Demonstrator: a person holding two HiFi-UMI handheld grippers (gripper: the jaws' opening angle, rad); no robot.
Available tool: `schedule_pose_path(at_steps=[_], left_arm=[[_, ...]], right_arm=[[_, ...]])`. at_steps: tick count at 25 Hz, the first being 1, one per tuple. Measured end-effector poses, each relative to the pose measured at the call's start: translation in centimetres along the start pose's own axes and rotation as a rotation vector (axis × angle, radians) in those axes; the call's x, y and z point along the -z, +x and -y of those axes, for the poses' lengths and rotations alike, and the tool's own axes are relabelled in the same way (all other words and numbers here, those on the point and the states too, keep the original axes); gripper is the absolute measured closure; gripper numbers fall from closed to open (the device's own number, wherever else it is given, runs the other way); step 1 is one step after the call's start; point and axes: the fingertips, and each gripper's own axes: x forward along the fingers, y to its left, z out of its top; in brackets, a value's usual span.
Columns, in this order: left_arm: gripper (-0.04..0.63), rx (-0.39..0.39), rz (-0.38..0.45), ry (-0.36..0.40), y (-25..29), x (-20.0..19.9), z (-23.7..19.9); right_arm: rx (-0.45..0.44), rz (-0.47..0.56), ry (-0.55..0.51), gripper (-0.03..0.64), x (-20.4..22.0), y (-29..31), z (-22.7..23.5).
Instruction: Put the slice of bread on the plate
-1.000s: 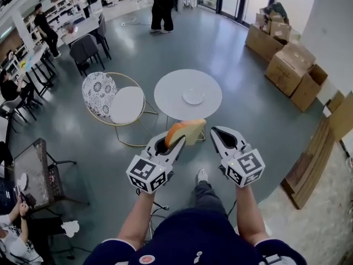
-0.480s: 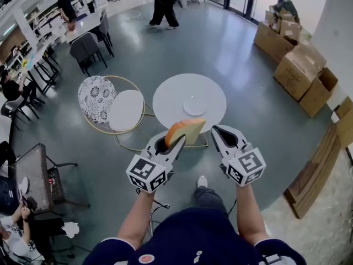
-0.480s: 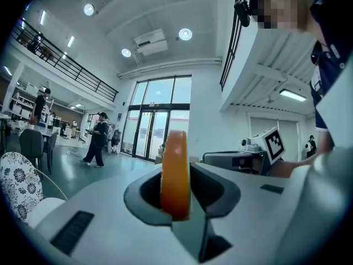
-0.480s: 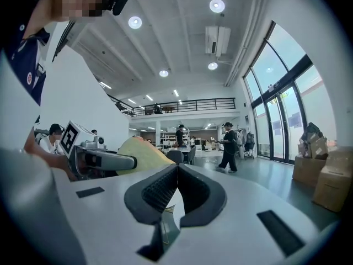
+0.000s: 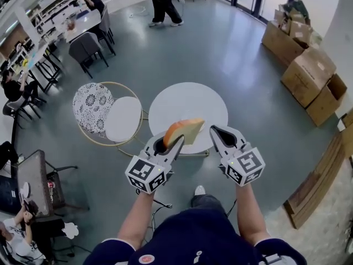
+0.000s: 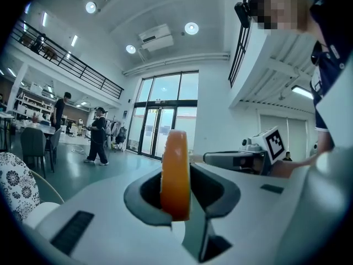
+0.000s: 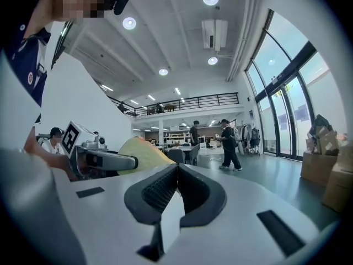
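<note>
A slice of bread (image 5: 185, 131) with an orange-brown crust stands on edge between the jaws of my left gripper (image 5: 175, 139), which is shut on it. In the left gripper view the slice (image 6: 175, 173) shows edge-on, pinched in the jaws. My right gripper (image 5: 216, 134) hovers beside it, jaws shut together with nothing in them (image 7: 177, 173). Both are held level over the near edge of a round white table (image 5: 187, 101). The bread and the grippers cover the near part of the tabletop, and no plate shows. The right gripper view catches the slice (image 7: 144, 153) at its left.
A gold-framed chair with a patterned cushion (image 5: 91, 101) and a white seat (image 5: 123, 117) stands left of the table. Cardboard boxes (image 5: 309, 76) are stacked at the right, with wooden boards (image 5: 314, 186) leaning below them. A person (image 5: 162, 1) walks at the far end. A dark desk (image 5: 33, 173) sits at the left.
The round table has come closer beneath the grippers. The white plate seen on it earlier is now covered by the bread. Both grippers keep the same pose and grip.
</note>
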Motion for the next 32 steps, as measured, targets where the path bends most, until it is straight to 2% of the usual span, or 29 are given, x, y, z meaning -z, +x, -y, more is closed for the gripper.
schedule_pose_path(at_steps=[8,15,32], left_arm=[[0.492,-0.038,0.005,-0.011,6.3,-1.0,-2.4],[0.492,-0.048,-0.005,-0.013,8.7,-1.5,-3.8],[0.492,0.043,-0.006,0.0,10.7,-2.7,-7.2]], right_arm=[[-0.046,-0.013,0.003,0.61,-0.4,2.8,6.2],[-0.065,0.005,0.0,0.611,-1.2,4.7,8.6],[0.03,0.023,-0.001,0.609,-2.5,7.5,10.0]])
